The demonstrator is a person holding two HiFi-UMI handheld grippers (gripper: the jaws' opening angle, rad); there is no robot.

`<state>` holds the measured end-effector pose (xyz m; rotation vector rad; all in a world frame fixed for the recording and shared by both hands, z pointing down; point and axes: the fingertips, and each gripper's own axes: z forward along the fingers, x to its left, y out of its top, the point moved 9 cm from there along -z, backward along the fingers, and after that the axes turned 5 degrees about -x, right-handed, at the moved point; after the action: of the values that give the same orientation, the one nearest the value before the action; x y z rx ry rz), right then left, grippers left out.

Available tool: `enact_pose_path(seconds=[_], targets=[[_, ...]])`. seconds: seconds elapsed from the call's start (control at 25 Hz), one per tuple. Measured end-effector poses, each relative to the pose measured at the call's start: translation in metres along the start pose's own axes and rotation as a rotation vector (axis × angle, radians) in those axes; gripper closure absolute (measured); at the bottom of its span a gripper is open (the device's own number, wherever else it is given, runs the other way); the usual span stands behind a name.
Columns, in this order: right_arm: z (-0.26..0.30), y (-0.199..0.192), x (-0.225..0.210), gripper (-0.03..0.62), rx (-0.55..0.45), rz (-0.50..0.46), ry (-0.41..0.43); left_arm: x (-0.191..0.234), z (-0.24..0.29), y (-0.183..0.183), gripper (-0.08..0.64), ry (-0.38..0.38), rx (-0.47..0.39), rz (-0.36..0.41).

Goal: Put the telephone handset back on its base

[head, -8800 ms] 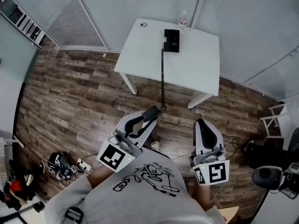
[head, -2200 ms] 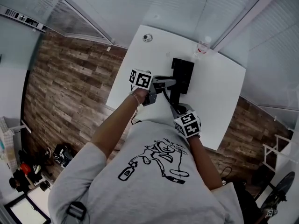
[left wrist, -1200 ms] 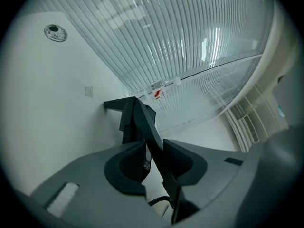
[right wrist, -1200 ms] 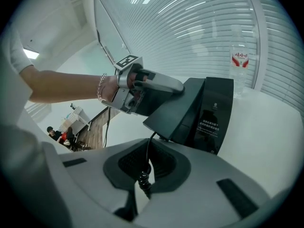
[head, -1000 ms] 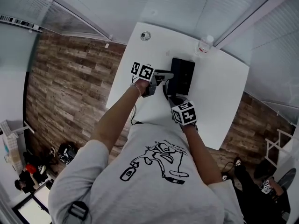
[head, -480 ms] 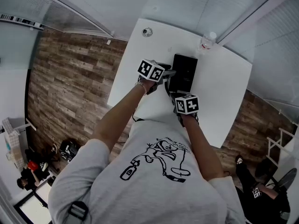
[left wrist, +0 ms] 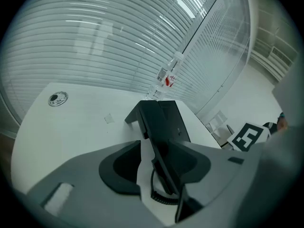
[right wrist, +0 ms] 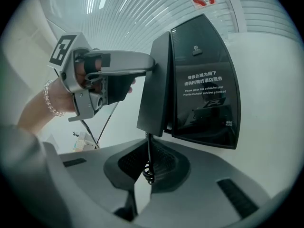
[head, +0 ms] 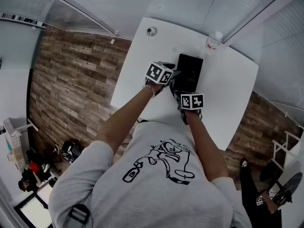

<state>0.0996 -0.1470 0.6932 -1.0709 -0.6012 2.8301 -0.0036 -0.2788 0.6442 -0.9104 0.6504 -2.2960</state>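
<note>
Spreading left claw (left wrist: 156, 150) open around handset (left wrist: 151, 132), seated along left side of base (left wrist: 173, 120) on bench (left wrist: 71, 127). Holding right claw (right wrist: 145, 175) pressed together below handset, with cord (right wrist: 148, 146) at claw tips.

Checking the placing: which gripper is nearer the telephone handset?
Left. The left gripper has the telephone handset between its opening jaws; the right gripper sits behind its near end, shut on the cord.
</note>
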Motion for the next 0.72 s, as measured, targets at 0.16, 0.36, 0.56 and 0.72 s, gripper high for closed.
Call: enact_pose_path(seconds=[0.16, 0.36, 0.56, 0.72], targets=[[0.002, 0.000, -0.006, 0.588, 0.002, 0.030, -0.009, -0.003, 0.002, 0.000, 0.382, 0.023, 0.002, 0.014], [0.006, 0.002, -0.011, 0.588, 0.025, 0.062, -0.015, -0.001, 0.007, -0.001, 0.380, 0.032, 0.007, 0.016], [0.009, 0.005, -0.008, 0.506, 0.080, 0.171, 0.044, -0.003, 0.009, -0.002, 0.380, 0.068, 0.026, 0.041], [-0.004, 0.007, -0.005, 0.453, 0.072, 0.181, 0.032, -0.007, 0.007, -0.002, 0.380, 0.086, 0.016, 0.050]])
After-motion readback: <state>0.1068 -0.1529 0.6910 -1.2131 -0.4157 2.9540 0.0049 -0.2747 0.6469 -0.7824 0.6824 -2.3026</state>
